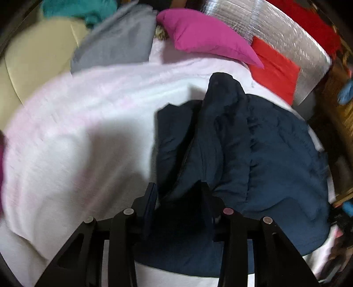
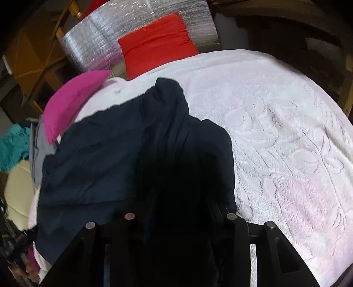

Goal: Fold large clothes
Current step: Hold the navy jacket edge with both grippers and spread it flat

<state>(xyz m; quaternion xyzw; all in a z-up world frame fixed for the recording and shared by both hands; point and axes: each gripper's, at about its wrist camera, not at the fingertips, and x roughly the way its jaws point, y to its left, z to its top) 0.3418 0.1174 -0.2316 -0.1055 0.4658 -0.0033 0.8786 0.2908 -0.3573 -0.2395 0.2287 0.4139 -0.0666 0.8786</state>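
A large navy blue garment (image 1: 275, 159) lies bunched on a white and pale pink bedspread (image 1: 77, 132). My left gripper (image 1: 179, 194) is shut on a fold of the navy garment, which rises in a ridge from between the fingers. In the right wrist view the same navy garment (image 2: 94, 159) spreads left over the bedspread (image 2: 286, 132). My right gripper (image 2: 183, 212) is shut on a dark fold of it, and the cloth hides the fingertips.
A magenta pillow (image 1: 209, 37) and a red pillow (image 1: 273, 68) lie at the head of the bed against a silver foil panel (image 1: 286, 28). A grey cloth (image 1: 119, 37) and teal cloth (image 1: 83, 8) sit on a cream chair (image 1: 33, 66). Wooden furniture (image 2: 33, 55) stands beside the bed.
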